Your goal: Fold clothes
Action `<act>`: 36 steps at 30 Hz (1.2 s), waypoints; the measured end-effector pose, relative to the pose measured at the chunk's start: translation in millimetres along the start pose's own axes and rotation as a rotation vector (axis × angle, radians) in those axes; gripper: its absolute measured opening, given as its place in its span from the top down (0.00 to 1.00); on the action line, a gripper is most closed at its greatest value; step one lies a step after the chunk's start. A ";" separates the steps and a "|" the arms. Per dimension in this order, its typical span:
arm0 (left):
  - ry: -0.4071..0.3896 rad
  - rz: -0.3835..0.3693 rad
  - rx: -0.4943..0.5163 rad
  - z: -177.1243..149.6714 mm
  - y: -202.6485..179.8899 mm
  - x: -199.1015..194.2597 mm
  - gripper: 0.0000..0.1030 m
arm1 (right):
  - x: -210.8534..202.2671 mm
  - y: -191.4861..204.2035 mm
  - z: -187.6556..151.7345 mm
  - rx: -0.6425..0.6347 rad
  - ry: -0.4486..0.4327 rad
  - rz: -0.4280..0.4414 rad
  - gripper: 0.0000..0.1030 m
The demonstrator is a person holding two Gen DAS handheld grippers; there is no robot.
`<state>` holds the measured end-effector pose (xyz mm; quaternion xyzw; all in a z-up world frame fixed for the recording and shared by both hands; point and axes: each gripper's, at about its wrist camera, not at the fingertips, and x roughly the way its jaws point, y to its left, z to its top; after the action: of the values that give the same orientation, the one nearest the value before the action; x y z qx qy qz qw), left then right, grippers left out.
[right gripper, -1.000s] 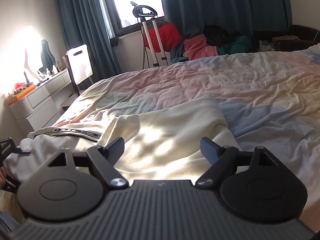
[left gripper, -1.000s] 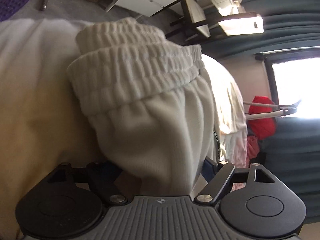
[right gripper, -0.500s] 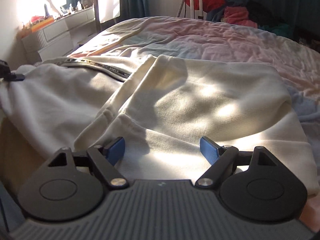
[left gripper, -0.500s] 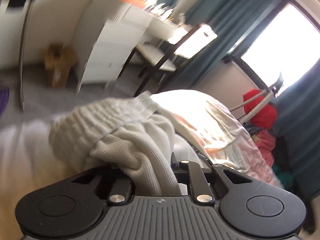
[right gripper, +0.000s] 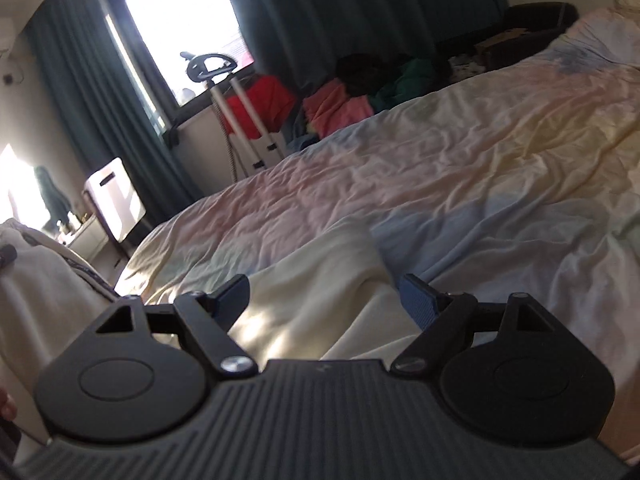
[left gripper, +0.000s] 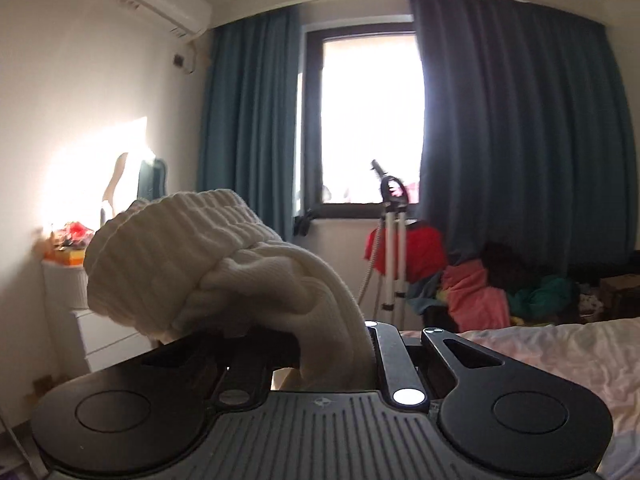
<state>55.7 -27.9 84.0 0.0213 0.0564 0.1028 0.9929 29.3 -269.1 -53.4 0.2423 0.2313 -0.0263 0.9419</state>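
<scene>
Nearest to us in the left wrist view, our left gripper (left gripper: 340, 360) is clamped on the garment (left gripper: 224, 264), a cream ribbed knit bunched between its fingers. The cloth rises from the grip and flops over to the left, its ribbed band uppermost, and it hides the left finger almost entirely; only the right finger (left gripper: 390, 354) shows plainly, pressed against the fabric. What kind of garment it is we cannot tell from this bunch.

In the right wrist view, our right gripper (right gripper: 326, 300) stands spread wide, holding nothing. Its blue pads (right gripper: 416, 300) hover just over more cream cloth (right gripper: 320, 292) lying on the bed (right gripper: 480, 184); whether they touch it we cannot tell. The cloth runs under the gripper body and out of sight, and continues off the left edge, where a dark patterned band is only partly visible.

Beyond, the rumpled pastel sheet stretches away. Past the bed's far edge sits a pile of clothes (right gripper: 344, 108), red, pink, green and dark, its items hard to separate. A white stand (left gripper: 390, 248) rises before the window (left gripper: 368, 120), which is blown out by daylight between teal curtains (left gripper: 520, 140). At left, a sunlit dresser (left gripper: 68, 288) is washed out.
</scene>
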 end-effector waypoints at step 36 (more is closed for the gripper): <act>0.218 -0.499 0.755 -184.3 -73.9 -31.0 0.37 | 43.7 -91.9 -7.3 0.549 0.203 0.123 0.16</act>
<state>19.0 -101.0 -99.6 0.3561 0.1972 -0.1654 0.8983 50.3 -343.9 -119.5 0.5031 0.2935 -0.0062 0.8128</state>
